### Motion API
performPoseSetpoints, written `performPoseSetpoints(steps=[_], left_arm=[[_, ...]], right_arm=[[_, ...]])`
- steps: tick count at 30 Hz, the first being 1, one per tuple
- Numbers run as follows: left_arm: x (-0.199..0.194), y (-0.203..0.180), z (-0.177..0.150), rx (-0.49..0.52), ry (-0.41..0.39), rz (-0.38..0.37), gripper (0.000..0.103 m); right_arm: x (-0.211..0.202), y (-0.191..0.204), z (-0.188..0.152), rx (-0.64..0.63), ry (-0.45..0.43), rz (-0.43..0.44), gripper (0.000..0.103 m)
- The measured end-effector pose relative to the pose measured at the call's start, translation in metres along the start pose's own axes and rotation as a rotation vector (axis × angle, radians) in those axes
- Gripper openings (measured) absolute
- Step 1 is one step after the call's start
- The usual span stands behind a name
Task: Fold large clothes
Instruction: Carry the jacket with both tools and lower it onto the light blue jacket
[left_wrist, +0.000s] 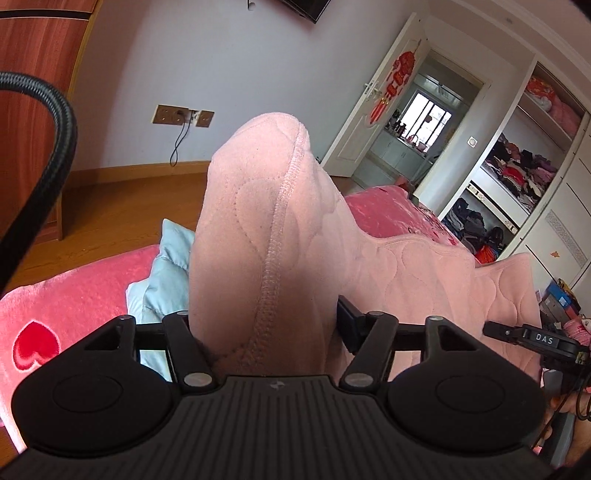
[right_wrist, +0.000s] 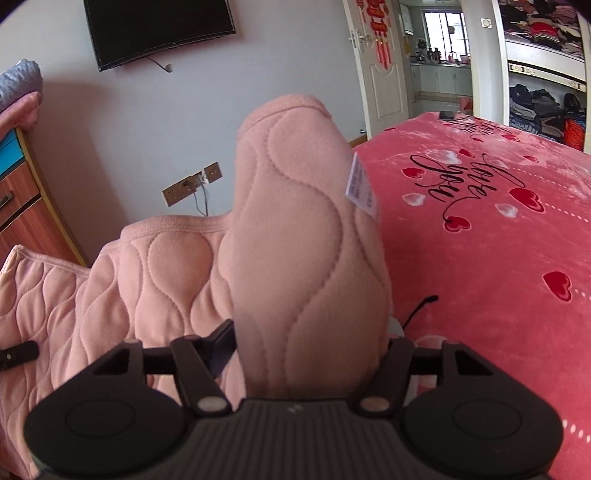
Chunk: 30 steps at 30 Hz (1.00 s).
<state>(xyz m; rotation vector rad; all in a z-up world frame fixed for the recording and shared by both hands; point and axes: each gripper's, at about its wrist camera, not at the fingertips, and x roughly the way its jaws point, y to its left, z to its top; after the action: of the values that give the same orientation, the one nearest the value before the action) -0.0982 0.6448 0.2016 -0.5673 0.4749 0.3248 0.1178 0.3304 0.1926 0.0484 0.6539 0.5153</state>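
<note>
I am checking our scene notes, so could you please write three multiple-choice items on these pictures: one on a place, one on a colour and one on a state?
1. The white label sits
A. on the pink garment
B. on the wall
C. on the floor

2. The writing on the bedspread is
A. white
B. blue
C. black

3. The door at the far end of the room is
A. shut
B. open
C. off its hinges

Answers:
1 A: the label sticks out from the garment's right edge.
2 C: the "love you" lettering is black among red hearts.
3 B: the leaf is swung aside, and the room with the window shows through the doorway.
</note>
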Motion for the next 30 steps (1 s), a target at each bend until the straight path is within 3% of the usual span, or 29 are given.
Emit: performPoseSetpoints(steps=[6, 11, 22, 30], left_arm=[[-0.029, -0.005, 0.003, -0.016, -0.09, 0.079, 0.099], [-0.068, -0.031, -0.007, 0.066, -0.135, 0.106, 0.101], [-0.165, -0.115, -0.06, 0.202, -0.133, 0.0, 0.103], [-0.232, -0.158, -0.089, 0.327, -0.134, -0.008, 0.103]], right_arm=[[-0.035, -0.029, -0.002, 0.123, -0.07, -0.06, 0.075], [-0.088, -0.038, -0.016, 0.16, -0.152, -0.103, 0.076], [-0.215, -0.01, -0.075, 0.075, -0.262, -0.228, 0.076], [-0.296, 0.029, -0.118, 0.061, -0.316, -0.229, 0.093]])
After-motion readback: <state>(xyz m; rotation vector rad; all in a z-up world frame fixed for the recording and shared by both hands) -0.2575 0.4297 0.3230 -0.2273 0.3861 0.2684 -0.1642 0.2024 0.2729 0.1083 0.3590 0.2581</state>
